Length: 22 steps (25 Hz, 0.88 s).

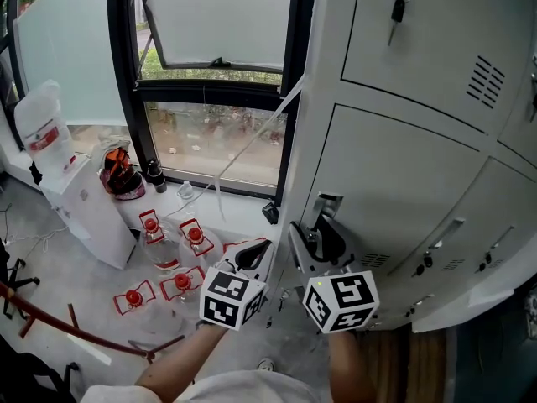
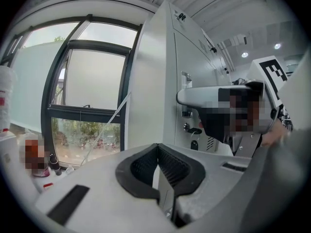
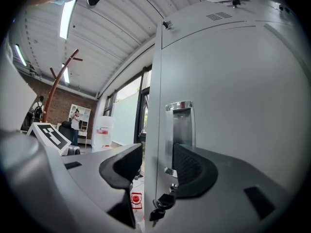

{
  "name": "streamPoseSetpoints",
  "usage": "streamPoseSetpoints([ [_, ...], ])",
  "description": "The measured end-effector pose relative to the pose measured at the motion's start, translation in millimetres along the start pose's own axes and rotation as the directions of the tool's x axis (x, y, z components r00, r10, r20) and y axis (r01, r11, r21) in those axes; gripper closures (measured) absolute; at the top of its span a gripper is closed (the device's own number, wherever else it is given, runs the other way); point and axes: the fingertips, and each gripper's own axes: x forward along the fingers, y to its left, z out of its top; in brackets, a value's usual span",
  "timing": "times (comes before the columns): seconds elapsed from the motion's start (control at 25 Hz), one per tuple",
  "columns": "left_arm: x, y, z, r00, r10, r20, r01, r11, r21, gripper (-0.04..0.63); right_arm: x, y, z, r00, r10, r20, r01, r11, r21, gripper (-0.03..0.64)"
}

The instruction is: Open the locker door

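Observation:
The grey locker door (image 1: 394,183) has a chrome recessed handle (image 1: 326,204) near its left edge. My right gripper (image 1: 315,240) is right below and in front of that handle. In the right gripper view the gripper (image 3: 158,152) is open: the door's left edge stands between the jaws, the right pad lies over the handle (image 3: 180,127), and neither pad presses. A bunch of keys (image 3: 162,205) hangs just under the handle. My left gripper (image 1: 254,254) hovers left of the locker, pads together on nothing (image 2: 158,147). I cannot tell whether the door is ajar.
More locker doors lie above, below and to the right, the upper one with a key (image 1: 396,7) in its lock. A window (image 1: 210,74) is on the left. On the floor are a white water dispenser (image 1: 75,191) and several red-capped water jugs (image 1: 168,250).

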Motion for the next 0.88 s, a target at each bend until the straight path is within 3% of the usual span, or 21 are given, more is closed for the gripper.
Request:
streamPoseSetpoints([
  [0.88, -27.0, -9.4, -9.0, 0.999, -0.039, 0.006, 0.039, 0.999, -0.006, 0.588, -23.1, 18.0, 3.2, 1.0, -0.023, 0.011, 0.022, 0.999, 0.044, 0.439],
])
